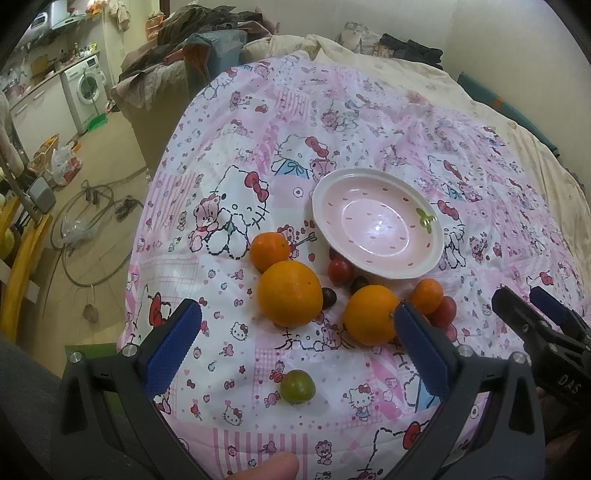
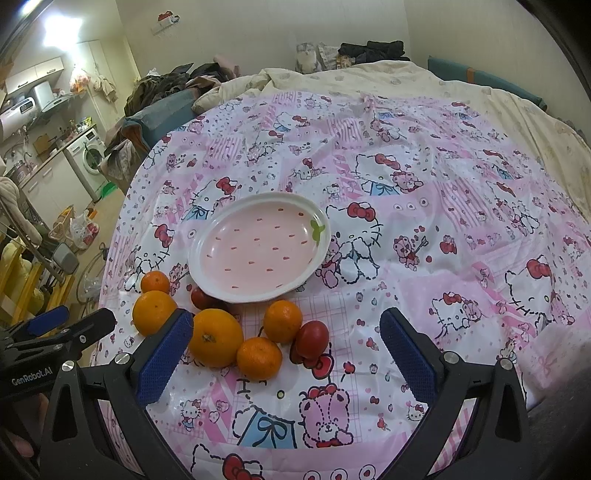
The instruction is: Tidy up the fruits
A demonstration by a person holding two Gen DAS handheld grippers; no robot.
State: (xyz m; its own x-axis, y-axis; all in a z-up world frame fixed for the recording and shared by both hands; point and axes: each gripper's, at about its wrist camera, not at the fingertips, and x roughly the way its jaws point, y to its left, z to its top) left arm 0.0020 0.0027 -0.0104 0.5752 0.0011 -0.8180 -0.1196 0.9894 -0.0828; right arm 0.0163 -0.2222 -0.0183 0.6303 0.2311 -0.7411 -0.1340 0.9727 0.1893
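Observation:
An empty pink strawberry-pattern plate (image 1: pixel 376 225) (image 2: pixel 258 247) lies on the Hello Kitty cloth. Near its front edge lie oranges (image 1: pixel 290 293) (image 2: pixel 215 338), smaller mandarins (image 1: pixel 269 251) (image 2: pixel 282 320), red plums (image 1: pixel 340 270) (image 2: pixel 312 334) and a dark fruit (image 1: pixel 328 297). A green-red plum (image 1: pixel 297 387) lies apart, closer to me. My left gripper (image 1: pixel 295 350) is open above the cloth, near the fruit, holding nothing; it also shows in the right wrist view (image 2: pixel 70 325). My right gripper (image 2: pixel 286 354) is open and empty over the fruit's near edge; it also shows in the left wrist view (image 1: pixel 532 306).
The cloth covers a bed (image 2: pixel 406 85) with a beige duvet and piled clothes (image 1: pixel 207 26) at the far side. To the left are floor, cables (image 1: pixel 85 221), a washing machine (image 1: pixel 86 88) and a yellow wooden frame (image 1: pixel 22 258).

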